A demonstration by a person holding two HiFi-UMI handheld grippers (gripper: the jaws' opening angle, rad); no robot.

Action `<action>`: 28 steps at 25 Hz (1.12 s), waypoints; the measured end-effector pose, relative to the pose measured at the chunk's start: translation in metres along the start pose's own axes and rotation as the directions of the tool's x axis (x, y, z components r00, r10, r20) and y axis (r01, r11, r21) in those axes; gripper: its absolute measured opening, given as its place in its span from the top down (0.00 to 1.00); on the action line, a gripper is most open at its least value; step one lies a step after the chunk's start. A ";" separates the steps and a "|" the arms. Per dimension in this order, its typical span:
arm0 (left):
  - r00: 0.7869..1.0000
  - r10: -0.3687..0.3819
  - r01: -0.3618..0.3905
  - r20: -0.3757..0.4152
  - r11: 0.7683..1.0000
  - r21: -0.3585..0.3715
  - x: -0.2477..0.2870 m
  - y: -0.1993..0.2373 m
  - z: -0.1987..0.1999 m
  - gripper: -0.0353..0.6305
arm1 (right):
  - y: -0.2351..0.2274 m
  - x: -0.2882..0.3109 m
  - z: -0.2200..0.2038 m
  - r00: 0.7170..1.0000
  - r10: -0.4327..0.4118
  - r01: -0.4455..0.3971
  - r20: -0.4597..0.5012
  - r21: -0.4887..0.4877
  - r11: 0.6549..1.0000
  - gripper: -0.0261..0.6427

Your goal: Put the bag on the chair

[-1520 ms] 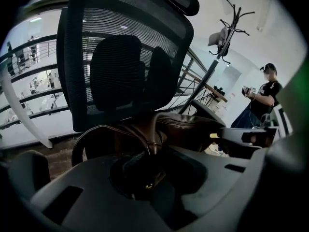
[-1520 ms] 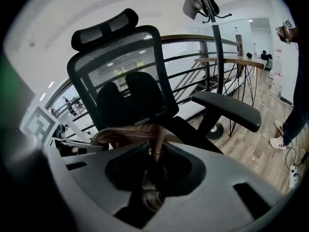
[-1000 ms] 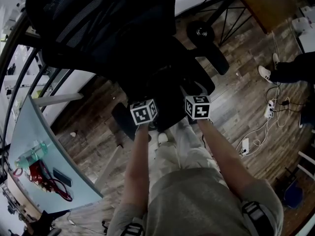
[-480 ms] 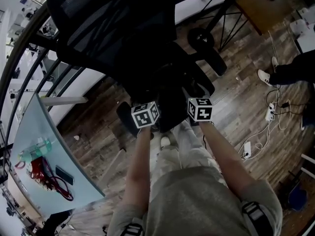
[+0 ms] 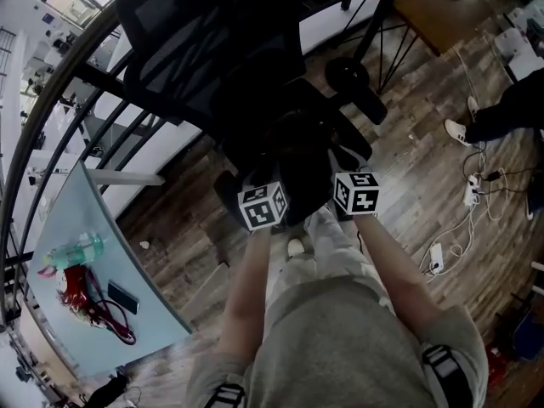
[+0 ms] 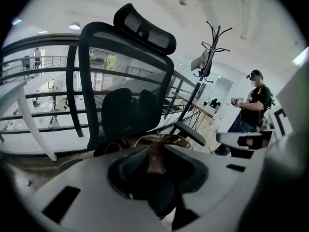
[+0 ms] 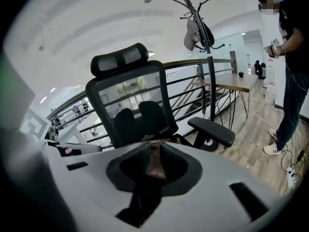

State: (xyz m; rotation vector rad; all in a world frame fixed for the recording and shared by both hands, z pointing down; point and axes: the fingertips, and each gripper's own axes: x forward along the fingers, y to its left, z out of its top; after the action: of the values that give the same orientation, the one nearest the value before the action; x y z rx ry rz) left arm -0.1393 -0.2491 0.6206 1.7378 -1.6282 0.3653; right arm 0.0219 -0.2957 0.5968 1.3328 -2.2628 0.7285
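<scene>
A black mesh office chair stands in front of me, its backrest and headrest filling both gripper views. A dark brown bag sits low at the seat, mostly hidden behind the jaws. My left gripper is closing, with the bag's brown handle strap pinched between its jaws. My right gripper is also closing on a brown strap of the bag. In the head view both grippers, left and right, are side by side at the seat's front edge.
A black armrest juts out on the right. A pale table at left carries a bottle, a red item and a phone. Cables and a power strip lie on the wood floor. A person stands by a coat stand. A railing runs behind the chair.
In the head view both marker cubes have drifted a little down and to the right, closer to my body, and the chair sits slightly further right in the picture.
</scene>
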 end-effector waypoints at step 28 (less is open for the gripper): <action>0.993 -0.075 0.068 0.090 0.995 0.073 -0.134 -0.044 -0.009 0.92 | 0.075 -0.143 0.009 0.987 0.039 -0.033 0.156 -0.038 0.999 0.95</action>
State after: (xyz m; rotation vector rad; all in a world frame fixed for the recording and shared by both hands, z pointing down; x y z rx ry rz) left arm -0.1171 -0.1447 0.5274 1.8850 -1.6305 0.3150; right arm 0.0204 -0.1750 0.4888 1.3797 -2.4168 0.6112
